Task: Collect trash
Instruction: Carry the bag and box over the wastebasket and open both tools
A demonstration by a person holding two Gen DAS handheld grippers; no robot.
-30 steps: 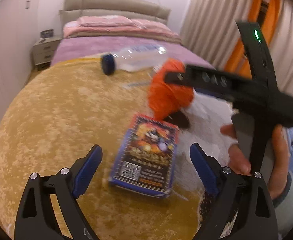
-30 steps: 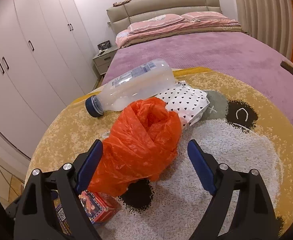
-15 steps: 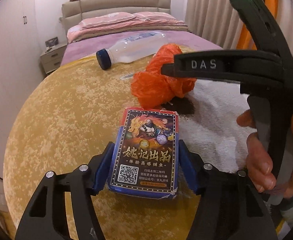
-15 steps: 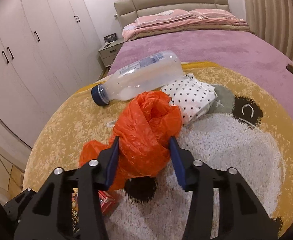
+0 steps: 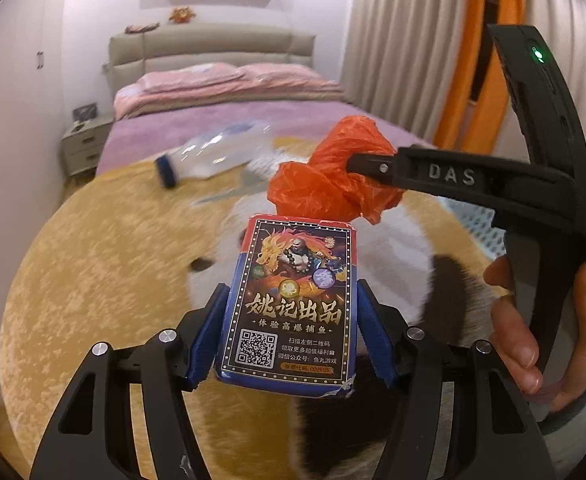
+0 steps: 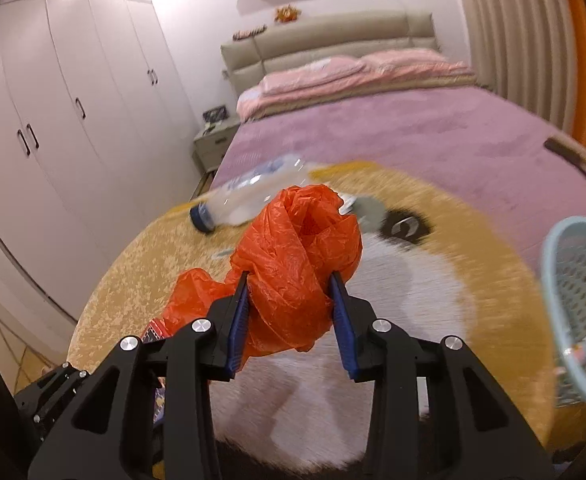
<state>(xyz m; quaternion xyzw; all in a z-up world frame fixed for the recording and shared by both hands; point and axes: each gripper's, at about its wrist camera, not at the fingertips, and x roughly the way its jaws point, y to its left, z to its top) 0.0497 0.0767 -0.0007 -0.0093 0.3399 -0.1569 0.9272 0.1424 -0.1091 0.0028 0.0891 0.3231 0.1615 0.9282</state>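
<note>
My left gripper (image 5: 291,332) is shut on a blue card box (image 5: 293,304) with a dragon picture and holds it above the round panda rug (image 5: 105,264). My right gripper (image 6: 291,316) is shut on a crumpled orange plastic bag (image 6: 301,256) and holds it above the rug; the bag also shows in the left wrist view (image 5: 337,172), held by the right gripper (image 5: 357,166). An empty clear bottle (image 6: 249,196) with a blue cap lies on the rug's far side, also in the left wrist view (image 5: 213,156).
A light-blue mesh basket (image 6: 581,300) stands at the right edge of the rug. A bed with a purple cover (image 6: 393,132) lies beyond the rug. White wardrobes (image 6: 61,100) and a nightstand (image 6: 213,140) are at the left. Orange curtains (image 5: 465,92) hang at the right.
Both grippers closed on their items, the left on the card box and the right on the orange bag, and lifted them off the rug. The view has tilted up and moved right.
</note>
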